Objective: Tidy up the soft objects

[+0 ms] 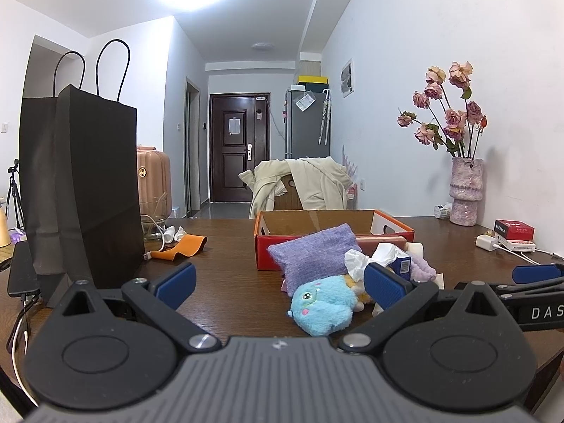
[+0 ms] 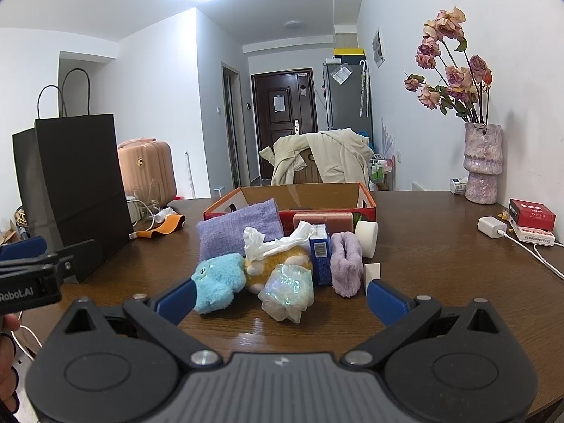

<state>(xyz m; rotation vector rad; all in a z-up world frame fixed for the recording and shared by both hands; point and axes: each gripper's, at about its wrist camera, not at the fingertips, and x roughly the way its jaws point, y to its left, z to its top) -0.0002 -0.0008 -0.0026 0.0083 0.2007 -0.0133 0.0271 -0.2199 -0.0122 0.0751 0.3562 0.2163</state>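
A heap of soft things lies on the brown table in front of a red cardboard box [image 2: 366, 204] [image 1: 262, 246]. It holds a blue plush toy [image 2: 218, 282] [image 1: 322, 305], a purple knitted cloth [image 2: 239, 225] [image 1: 313, 250], a yellow plush [image 2: 282, 261], an iridescent bath pouf [image 2: 287, 290], a tissue pack [image 2: 319, 252] [image 1: 402, 264], a rolled lilac towel [image 2: 347, 264] and white sponges [image 2: 366, 238]. My left gripper [image 1: 278, 283] stands open, low over the table just left of the blue plush. My right gripper [image 2: 280, 299] is open in front of the heap, nothing between its fingers.
A tall black paper bag [image 1: 81, 190] [image 2: 74, 190] stands at the left, with an orange strap [image 1: 183, 246] and cables beside it. A vase of dried roses [image 2: 481, 165], a red packet [image 2: 532, 215] and a white charger [image 2: 491, 227] sit at the right. A chair with a beige coat [image 1: 299, 183] stands behind.
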